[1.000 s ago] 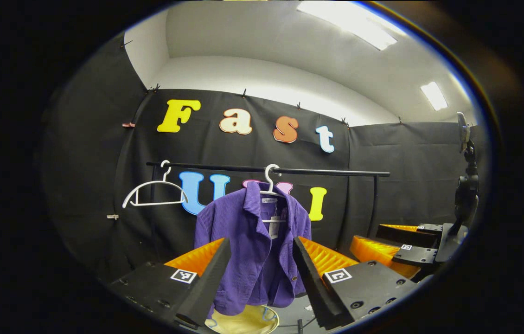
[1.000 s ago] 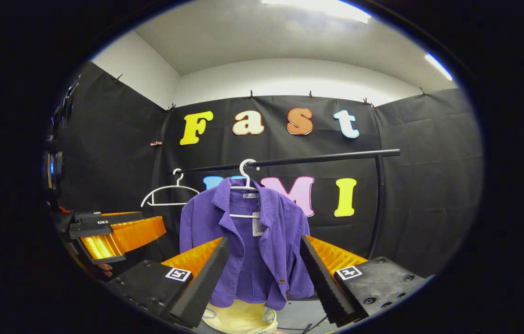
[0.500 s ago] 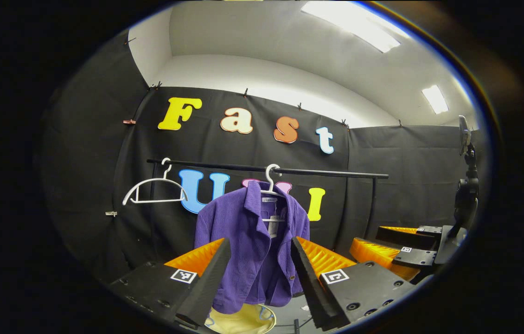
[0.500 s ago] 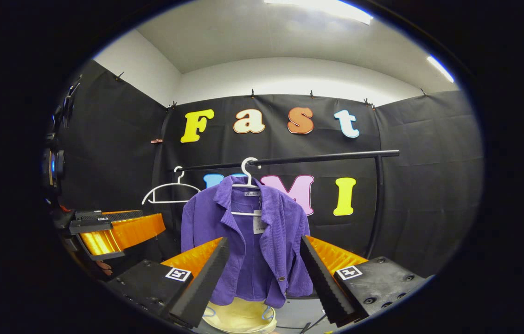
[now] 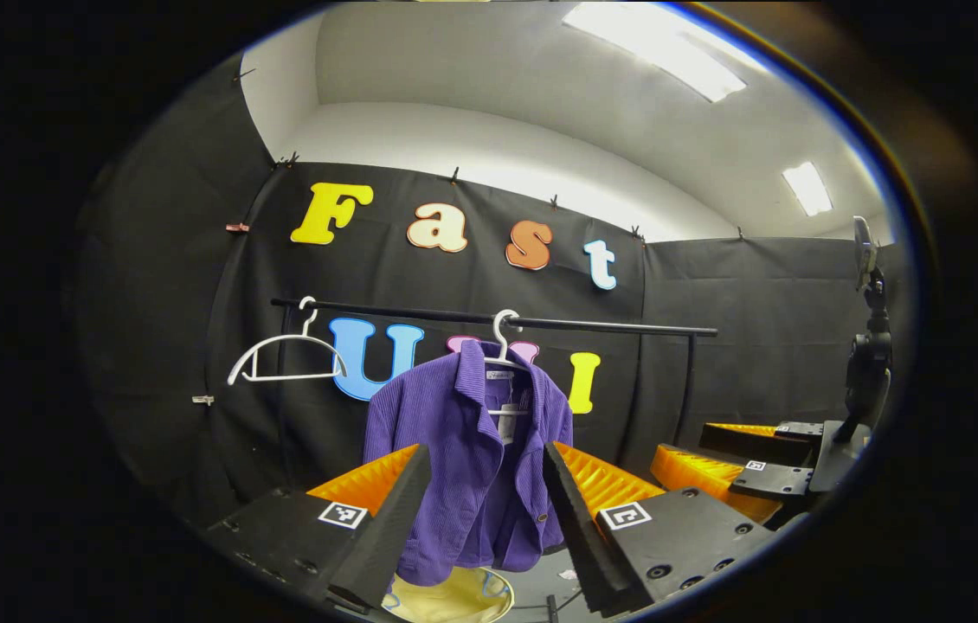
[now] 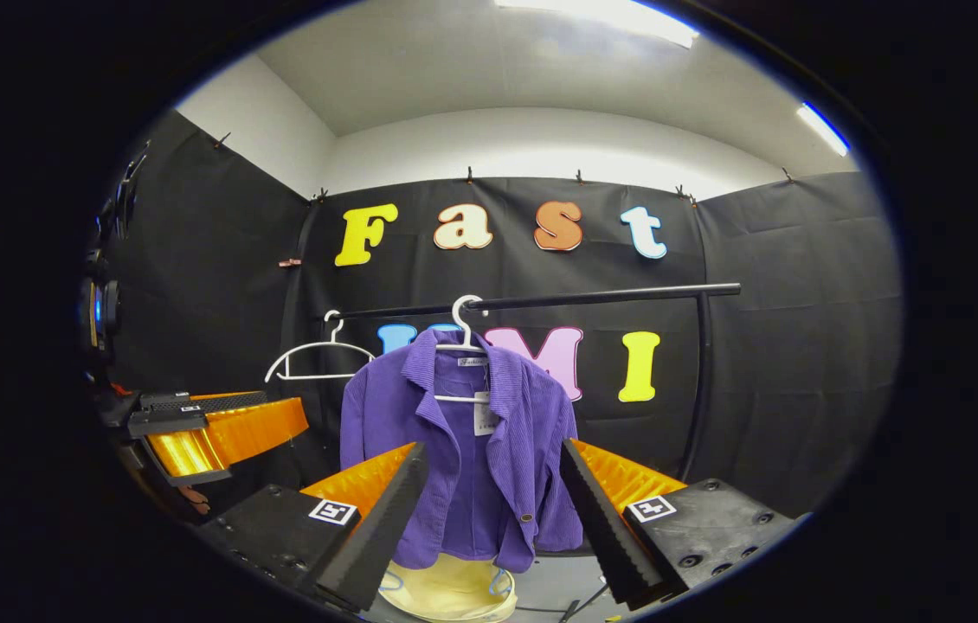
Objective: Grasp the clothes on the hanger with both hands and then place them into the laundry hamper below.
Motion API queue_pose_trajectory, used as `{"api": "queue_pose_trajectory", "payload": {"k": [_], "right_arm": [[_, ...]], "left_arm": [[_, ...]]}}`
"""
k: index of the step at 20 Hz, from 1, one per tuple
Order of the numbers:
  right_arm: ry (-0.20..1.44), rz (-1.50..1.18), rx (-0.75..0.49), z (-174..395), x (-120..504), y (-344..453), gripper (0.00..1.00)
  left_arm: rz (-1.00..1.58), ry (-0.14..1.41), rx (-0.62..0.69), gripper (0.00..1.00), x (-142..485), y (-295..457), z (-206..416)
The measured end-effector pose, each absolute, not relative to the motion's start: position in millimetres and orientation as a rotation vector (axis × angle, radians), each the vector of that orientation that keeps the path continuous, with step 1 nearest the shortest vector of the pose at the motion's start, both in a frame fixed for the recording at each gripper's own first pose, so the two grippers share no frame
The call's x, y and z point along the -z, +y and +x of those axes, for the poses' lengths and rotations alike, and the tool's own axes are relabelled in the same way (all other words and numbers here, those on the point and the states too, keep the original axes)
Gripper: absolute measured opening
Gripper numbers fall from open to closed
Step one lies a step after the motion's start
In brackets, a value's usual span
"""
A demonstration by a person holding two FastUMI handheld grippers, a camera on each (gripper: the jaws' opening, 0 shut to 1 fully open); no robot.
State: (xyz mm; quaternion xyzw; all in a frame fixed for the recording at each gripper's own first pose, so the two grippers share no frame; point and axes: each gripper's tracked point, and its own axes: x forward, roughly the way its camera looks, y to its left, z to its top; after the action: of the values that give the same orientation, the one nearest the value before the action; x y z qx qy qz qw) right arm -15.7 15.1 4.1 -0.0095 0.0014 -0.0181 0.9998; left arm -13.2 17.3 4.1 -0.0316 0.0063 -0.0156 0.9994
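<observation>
— Where's the jacket (image 5: 465,459)?

— On a white hanger (image 5: 502,339) hooked over the black rail (image 5: 610,324), about mid-rail. It's purple, ribbed, hanging open at the front with a paper tag at the collar. In the right gripper view the same jacket (image 6: 463,450) hangs from its hanger (image 6: 460,322) on the rail (image 6: 610,297), a bit left of the rail's middle.

— And the hamper?

— Right under the jacket's hem: a pale yellow hamper (image 5: 454,597) on the floor, just its rim and inside peeking up between the fingers. Same in the right gripper view, hamper (image 6: 453,590) directly below the hem.

— Are the grippers on it?

— No. The left gripper (image 5: 483,484) is spread wide, nothing between its fingers, the jacket well beyond them. The right gripper (image 6: 493,484) is just as wide and empty, also short of the cloth.

— Can you see one from the other?

— Yes. The right gripper sits at the right edge of the left gripper view, low; the left gripper at the left edge of the right gripper view.

— Anything else on the rail?

— A spare hanger (image 5: 286,359), bare, near the rail's left end.
</observation>
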Motion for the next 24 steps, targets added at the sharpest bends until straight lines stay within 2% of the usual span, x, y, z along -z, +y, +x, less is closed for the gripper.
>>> {"api": "queue_pose_trajectory", "payload": {"k": [10,16,20,24], "right_arm": [[-0.005,-0.056,0.144,-23.4,-7.1,19.5,0.97],[0.021,-0.082,0.194,-15.8,6.3,16.2,0.97],[0.016,-0.093,0.168,17.7,10.5,13.1,0.97],[-0.018,-0.081,0.075,78.3,14.2,12.3,0.97]], "left_arm": [[-0.067,-0.007,0.119,0.82,-11.7,34.0,-22.2],[-0.070,0.025,0.162,0.82,9.1,35.7,-9.2],[-0.076,0.024,0.126,0.83,10.6,44.8,15.4],[-0.068,-0.006,0.045,0.82,9.6,58.1,52.4]]}}
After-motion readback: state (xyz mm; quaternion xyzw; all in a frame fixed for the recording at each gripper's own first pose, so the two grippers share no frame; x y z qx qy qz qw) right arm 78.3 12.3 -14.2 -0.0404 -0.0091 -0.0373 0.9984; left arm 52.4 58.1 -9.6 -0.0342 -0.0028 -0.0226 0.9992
